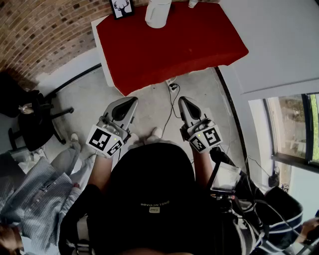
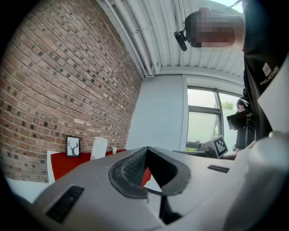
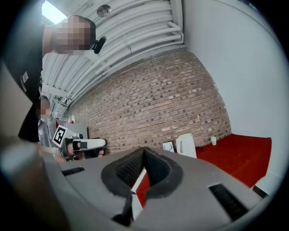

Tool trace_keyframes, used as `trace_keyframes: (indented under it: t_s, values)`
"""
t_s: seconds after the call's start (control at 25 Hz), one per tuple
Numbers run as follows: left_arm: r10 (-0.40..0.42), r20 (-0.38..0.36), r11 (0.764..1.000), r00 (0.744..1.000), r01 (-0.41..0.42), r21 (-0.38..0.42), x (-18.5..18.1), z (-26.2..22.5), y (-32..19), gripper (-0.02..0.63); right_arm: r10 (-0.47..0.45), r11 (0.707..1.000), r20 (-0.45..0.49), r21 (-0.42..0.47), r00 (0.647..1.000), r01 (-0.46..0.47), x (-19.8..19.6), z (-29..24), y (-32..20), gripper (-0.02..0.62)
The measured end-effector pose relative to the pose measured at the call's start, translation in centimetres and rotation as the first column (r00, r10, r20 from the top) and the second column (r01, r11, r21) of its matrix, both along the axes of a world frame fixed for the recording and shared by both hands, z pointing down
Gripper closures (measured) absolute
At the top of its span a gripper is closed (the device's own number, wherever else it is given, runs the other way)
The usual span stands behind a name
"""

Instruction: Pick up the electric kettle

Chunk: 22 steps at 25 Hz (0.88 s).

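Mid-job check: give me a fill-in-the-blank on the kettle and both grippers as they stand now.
The white electric kettle stands on the ___ table.
In the head view, the framed picture stands to the kettle's ___.
The left gripper and the right gripper both have jaws ___, holding nothing.
Missing words: red; left; shut.

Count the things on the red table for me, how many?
3, along its far edge: a framed deer picture, the white electric kettle beside it, then a small white cup. None seems hidden.
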<state>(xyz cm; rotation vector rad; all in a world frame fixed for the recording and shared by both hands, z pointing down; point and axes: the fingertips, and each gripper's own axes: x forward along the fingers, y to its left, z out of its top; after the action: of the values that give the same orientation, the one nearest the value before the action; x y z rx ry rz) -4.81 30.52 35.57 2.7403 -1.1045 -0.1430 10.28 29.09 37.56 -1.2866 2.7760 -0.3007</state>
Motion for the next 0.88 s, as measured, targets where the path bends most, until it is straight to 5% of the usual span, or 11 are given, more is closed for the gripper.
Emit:
trace_keyframes:
  t_s: [0.44,0.88]
  values:
    - [-0.044,0.039,0.999,0.998,0.044,-0.004,1.7,0.4,-1.2,0.600,-0.011,1.000,0.012,-0.002,1.000,0.011,2.3,0.4,-0.7,0.591]
    - [-0.055,0.103,0.998,0.993,0.056,-0.002,7.1,1.3,-2.7,0.600,-0.063,0.997,0.105,-0.032,0.993,0.066,7.4,0.9,-2.1,0.591]
